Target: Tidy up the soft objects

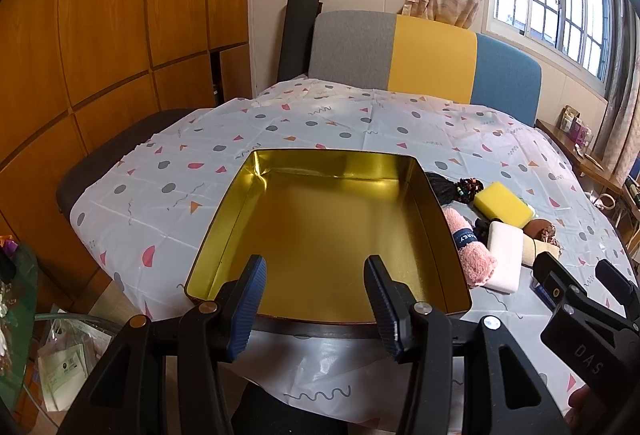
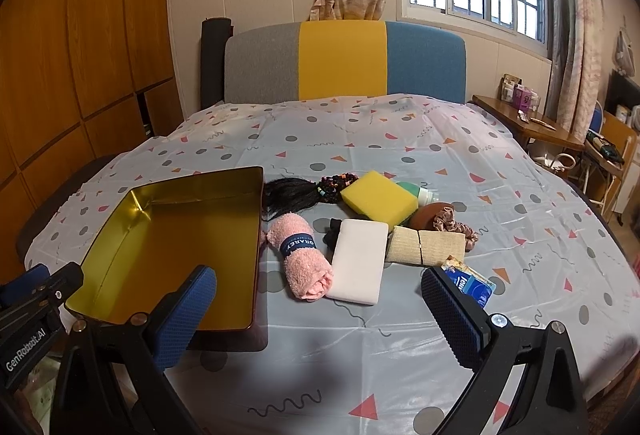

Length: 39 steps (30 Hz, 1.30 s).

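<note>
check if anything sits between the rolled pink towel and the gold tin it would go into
Nothing visible does. The rolled pink towel lies right beside the gold tin, its near wall the only thing to clear. The tin is empty inside. The white block lies on the towel's far side.

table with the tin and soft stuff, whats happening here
A person holds a gripper in each hand over the table. The left gripper hangs open at the near edge of the empty gold tin. The right gripper is open before the pile: pink towel, white pad, yellow sponge. Nothing is packed yet.
</note>
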Tool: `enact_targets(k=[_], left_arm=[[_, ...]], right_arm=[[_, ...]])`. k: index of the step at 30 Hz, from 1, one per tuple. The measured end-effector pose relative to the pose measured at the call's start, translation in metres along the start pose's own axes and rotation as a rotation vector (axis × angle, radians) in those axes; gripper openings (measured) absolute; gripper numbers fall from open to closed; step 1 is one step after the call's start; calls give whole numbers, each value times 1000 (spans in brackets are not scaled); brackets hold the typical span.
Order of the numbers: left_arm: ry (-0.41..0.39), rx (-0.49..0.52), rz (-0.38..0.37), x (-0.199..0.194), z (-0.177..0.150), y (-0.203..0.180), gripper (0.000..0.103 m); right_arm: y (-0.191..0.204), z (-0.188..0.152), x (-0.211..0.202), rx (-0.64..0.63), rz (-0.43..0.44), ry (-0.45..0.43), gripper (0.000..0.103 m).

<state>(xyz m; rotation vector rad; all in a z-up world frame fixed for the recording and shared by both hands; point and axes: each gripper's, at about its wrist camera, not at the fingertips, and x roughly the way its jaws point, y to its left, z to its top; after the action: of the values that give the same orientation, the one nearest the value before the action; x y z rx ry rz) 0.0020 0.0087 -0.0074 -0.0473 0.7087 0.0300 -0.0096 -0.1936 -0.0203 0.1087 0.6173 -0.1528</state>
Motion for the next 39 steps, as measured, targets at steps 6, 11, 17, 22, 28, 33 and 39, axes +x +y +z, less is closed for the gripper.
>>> enact_targets(k=[6,11,17,22,28,33,39], left_arm=[[5,1,-2,1,-1,-1,51],[17,20,-25,5,-2,-6,51],[82,32,-227,16,-3,-12,61],[140,46,-326,27,5,-33,62],[152,161,-478,29,18,-77,62],[249,279,-570,39,15,-127,62],[362,399,-651,53,-3,-195,62]], right_arm=[[0,0,1,-2,2,1,103],[-3,0,4,1,5,11,103],[-27,2,14,41,51,44,103],[-93,10,31,170,88,111,103],[-184,13,42,305,24,171,103],[-251,8,47,449,-16,202,103],[-300,-3,52,545,-17,175,103]])
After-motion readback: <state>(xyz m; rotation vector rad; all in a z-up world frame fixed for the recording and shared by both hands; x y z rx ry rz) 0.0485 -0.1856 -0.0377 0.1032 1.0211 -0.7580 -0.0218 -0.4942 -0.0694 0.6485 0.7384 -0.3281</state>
